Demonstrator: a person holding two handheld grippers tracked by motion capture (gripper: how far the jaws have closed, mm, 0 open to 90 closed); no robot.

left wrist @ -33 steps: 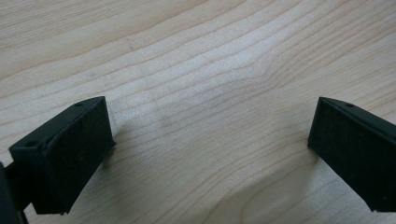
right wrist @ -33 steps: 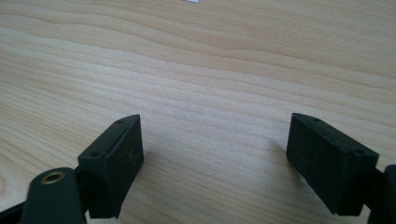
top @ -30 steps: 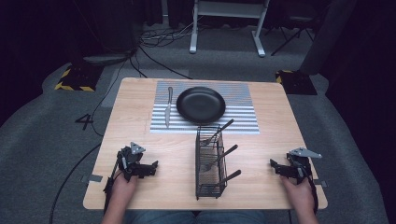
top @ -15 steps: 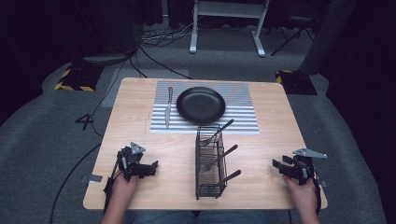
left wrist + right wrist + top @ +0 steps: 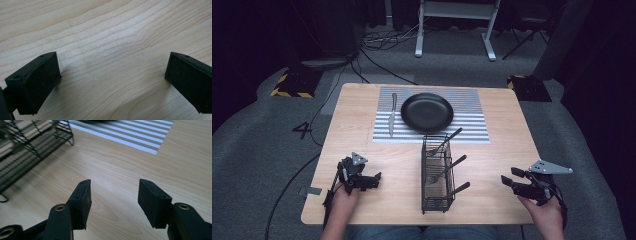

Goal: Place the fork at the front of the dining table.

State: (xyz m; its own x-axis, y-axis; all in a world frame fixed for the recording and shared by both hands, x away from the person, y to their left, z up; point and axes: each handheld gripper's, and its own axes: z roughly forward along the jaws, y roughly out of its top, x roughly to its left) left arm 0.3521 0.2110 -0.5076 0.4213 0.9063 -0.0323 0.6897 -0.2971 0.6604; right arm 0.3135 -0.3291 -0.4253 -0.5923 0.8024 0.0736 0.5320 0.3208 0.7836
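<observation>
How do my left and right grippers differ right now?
The left gripper sits low over the table, jaws spread wide; the right gripper is by the table's right edge, jaws less spread. The left points at bare wood, the right towards the wire rack and striped mat. Both are open, holding nothing.

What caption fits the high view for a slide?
Two open grippers, left gripper and right gripper, flank a wire cutlery rack on the table.
</observation>
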